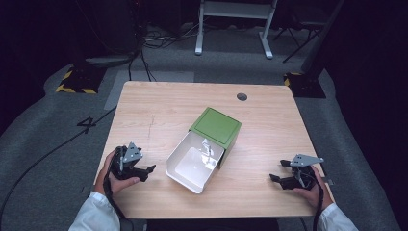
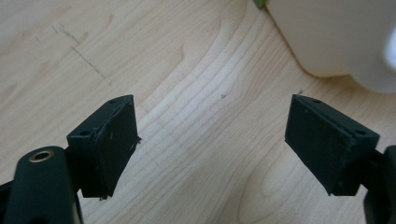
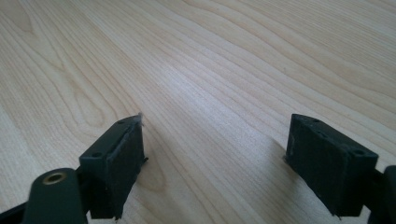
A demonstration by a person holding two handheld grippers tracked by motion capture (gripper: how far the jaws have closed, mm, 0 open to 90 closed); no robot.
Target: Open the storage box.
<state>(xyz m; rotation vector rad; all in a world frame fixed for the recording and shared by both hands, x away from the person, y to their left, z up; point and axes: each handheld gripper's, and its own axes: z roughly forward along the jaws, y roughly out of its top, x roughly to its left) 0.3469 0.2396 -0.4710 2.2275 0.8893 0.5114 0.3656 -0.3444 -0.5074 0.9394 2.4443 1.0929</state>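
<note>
Left gripper [image 1: 146,172]: jaws apart, nothing between them. It is held low over the table [image 1: 159,101], tips aimed toward the near-left wall of the white tray [image 1: 179,164]. In the left gripper view the pads [image 2: 112,140] frame bare wood, with the tray [image 2: 327,37] just beyond, up and to the right. Likely posed for a reach at that wall.

Right gripper [image 1: 278,179]: jaws apart too, nothing held. It sits low near the table's right-front edge, well apart from the box and pointing left toward it. The right gripper view has its pads [image 3: 122,158] over plain wood grain. It reads as parked, leaving the left side to work.

The tray is a white inner drawer, pulled partway out of a green sleeve [image 1: 216,126] at the table's middle. The open end faces the person's left-front. A crumpled clear wrapper [image 1: 208,151] lies inside, near the sleeve's mouth.

Long axis: diagonal, from the green sleeve at back-right to the tray's free end at front-left. The tray's open top faces up.
</note>
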